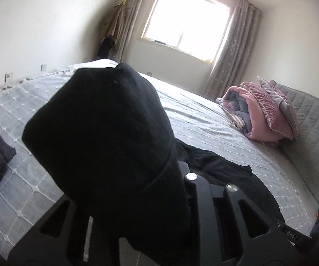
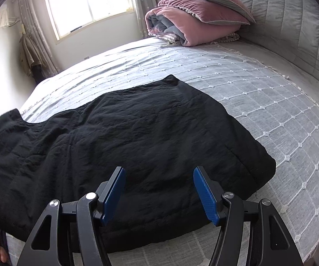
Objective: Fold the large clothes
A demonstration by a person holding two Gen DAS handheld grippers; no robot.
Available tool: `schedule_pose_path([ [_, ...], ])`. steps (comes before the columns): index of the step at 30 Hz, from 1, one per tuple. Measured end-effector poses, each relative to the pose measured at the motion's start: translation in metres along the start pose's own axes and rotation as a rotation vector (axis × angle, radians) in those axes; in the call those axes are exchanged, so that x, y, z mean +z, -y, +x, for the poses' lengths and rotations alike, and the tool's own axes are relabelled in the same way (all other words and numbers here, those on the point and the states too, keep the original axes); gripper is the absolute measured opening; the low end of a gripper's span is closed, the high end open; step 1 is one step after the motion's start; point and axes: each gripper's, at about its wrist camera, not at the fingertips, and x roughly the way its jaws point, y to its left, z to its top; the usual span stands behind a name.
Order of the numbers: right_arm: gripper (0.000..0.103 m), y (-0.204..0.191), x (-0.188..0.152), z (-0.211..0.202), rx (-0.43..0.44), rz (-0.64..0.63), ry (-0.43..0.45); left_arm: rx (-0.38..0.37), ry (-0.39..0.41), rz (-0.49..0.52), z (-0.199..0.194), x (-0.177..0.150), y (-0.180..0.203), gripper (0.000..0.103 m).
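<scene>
Left tool [image 1: 137,177] cloth-covered; right tool [image 2: 158,190] agape.

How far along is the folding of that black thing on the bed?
Early on. Done: the black garment lies mostly spread flat on the grey bedspread. In hand: the left gripper has one end of it lifted, the fabric draped across its fingers. The right gripper is open above the cloth, holding nothing. Left: no finished fold shows.

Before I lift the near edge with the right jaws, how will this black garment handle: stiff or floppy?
Likely floppy: the black garment lies wrinkled and flat on the bed, and the part over the left gripper droops around it. It looks thick and padded, so probably bulky, and one edge lifted by the open right gripper would likely sag.
</scene>
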Motion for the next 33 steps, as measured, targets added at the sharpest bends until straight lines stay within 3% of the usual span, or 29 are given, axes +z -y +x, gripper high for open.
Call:
schedule_pose_path([
  [6,0.065,0.011,0.006,0.001,0.008,0.039,-0.011,-0.066,0.037,0.105,-0.009,0.016,0.036,0.023],
  [11,0.065,0.025,0.013,-0.002,0.032,0.069,-0.010,-0.124,0.062,0.202,-0.015,0.024,0.086,0.022],
  [16,0.065,0.083,0.027,0.002,-0.002,0.267,-0.009,-0.190,0.058,0.385,-0.011,0.014,0.159,0.022],
  [20,0.065,0.146,0.026,0.007,-0.012,0.508,-0.023,-0.228,0.001,0.603,0.000,-0.017,0.221,0.023],
  [23,0.065,0.185,0.019,0.007,-0.021,0.657,-0.023,-0.224,-0.158,0.790,0.027,-0.070,0.266,0.026],
  [26,0.065,0.204,0.015,0.007,-0.022,0.722,-0.025,-0.219,-0.308,0.932,0.055,-0.139,0.284,0.029],
  [27,0.065,0.208,0.014,0.007,-0.021,0.736,-0.026,-0.230,-0.353,0.958,0.064,-0.163,0.288,0.031],
  [29,0.065,0.211,0.013,0.008,-0.015,0.744,-0.030,-0.215,-0.342,0.994,0.067,-0.192,0.294,0.034],
  [31,0.065,0.209,0.014,0.010,0.004,0.731,-0.044,-0.226,-0.330,0.968,0.062,-0.196,0.291,0.037],
  [33,0.065,0.206,0.016,0.011,0.029,0.722,-0.046,-0.289,-0.372,0.891,0.061,-0.180,0.283,0.040],
])
